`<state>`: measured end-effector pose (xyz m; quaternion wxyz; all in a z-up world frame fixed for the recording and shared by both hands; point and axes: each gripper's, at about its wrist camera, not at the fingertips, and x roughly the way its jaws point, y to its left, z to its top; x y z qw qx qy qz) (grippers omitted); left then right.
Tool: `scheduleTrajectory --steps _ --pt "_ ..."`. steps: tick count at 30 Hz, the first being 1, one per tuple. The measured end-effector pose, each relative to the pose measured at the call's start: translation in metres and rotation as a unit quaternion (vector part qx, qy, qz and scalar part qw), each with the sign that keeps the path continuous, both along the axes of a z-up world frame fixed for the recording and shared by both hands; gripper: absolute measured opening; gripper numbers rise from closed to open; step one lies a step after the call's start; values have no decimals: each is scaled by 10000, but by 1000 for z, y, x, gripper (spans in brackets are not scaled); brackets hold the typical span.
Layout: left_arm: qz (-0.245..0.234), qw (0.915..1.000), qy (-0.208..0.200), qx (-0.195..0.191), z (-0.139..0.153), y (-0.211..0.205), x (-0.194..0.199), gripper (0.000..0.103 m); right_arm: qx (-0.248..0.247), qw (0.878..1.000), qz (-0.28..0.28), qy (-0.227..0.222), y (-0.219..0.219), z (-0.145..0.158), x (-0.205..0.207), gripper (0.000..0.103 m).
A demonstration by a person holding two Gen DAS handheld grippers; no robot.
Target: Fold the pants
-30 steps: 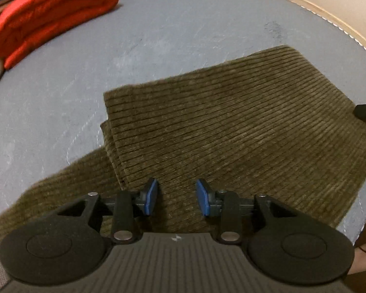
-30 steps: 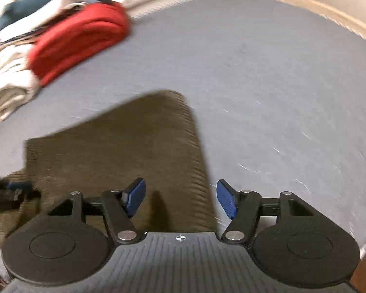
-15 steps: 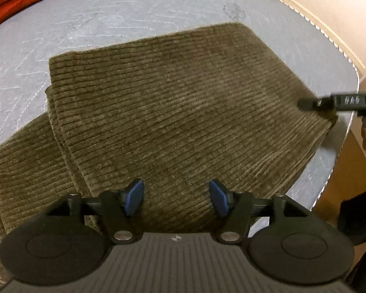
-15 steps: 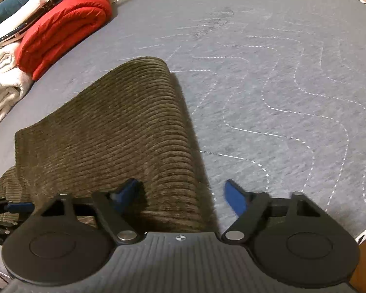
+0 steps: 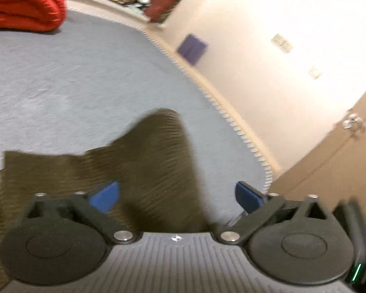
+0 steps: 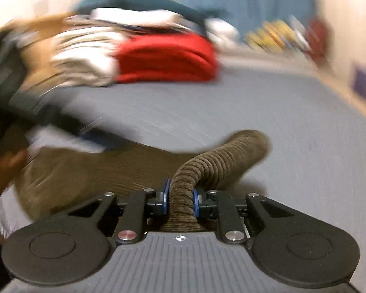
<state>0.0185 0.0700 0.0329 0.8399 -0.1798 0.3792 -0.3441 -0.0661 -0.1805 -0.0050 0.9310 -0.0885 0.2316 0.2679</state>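
Observation:
Olive-brown corduroy pants (image 5: 144, 171) lie folded on a grey quilted bed (image 5: 73, 78). In the left wrist view my left gripper (image 5: 175, 197) is wide open, with the pants' edge passing between and below its blue pads. In the right wrist view my right gripper (image 6: 181, 199) is shut on a bunched roll of the pants (image 6: 207, 168), lifting that edge off the bed. The left gripper body shows blurred at the left of the right wrist view (image 6: 9, 83).
A folded red garment (image 6: 163, 58) and a stack of white and teal clothes (image 6: 85, 46) sit at the far side of the bed. The bed's stitched edge (image 5: 231, 119) runs along a cream wall (image 5: 268, 48). Both views are motion-blurred.
The right gripper has closed on the pants' edge and raised it. The left gripper has opened wider and swung toward the bed's right edge; both cameras tilted up.

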Motion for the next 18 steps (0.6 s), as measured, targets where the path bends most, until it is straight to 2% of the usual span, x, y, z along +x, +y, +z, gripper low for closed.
scheduleTrajectory --steps 3,6,7,8,9,10,11,15,16,18 --pt "-133 9998 70 165 1 -6 2 102 -490 9952 736 -413 43 -5 -25 18" --pt "157 9956 252 889 -17 -12 5 101 -770 9895 1076 -581 70 -12 -34 18" --pt "290 9929 347 1104 -25 -11 7 94 -853 9878 1142 -622 76 -13 -35 17" --pt "404 9901 414 1278 -31 -9 8 78 -937 9858 1216 -678 82 -15 -37 17" --pt "533 9866 464 1471 -36 -5 12 67 -1023 9839 1269 -736 88 -16 -37 17" --pt "687 9820 499 1687 -44 -1 15 42 -1115 9819 1309 -801 93 -18 -38 17" --pt "748 9791 519 1819 -52 2 21 33 -1222 9795 1352 -858 98 -19 -39 17" --pt "889 9779 573 1801 -64 26 25 24 -1314 9756 1618 -683 112 -21 -29 19" --pt "914 9779 471 1823 -62 33 22 23 -1204 9760 1720 -580 113 -18 -24 21" --pt "1044 9772 361 1816 -54 48 18 22 -589 9780 1993 -185 111 -2 -12 26"
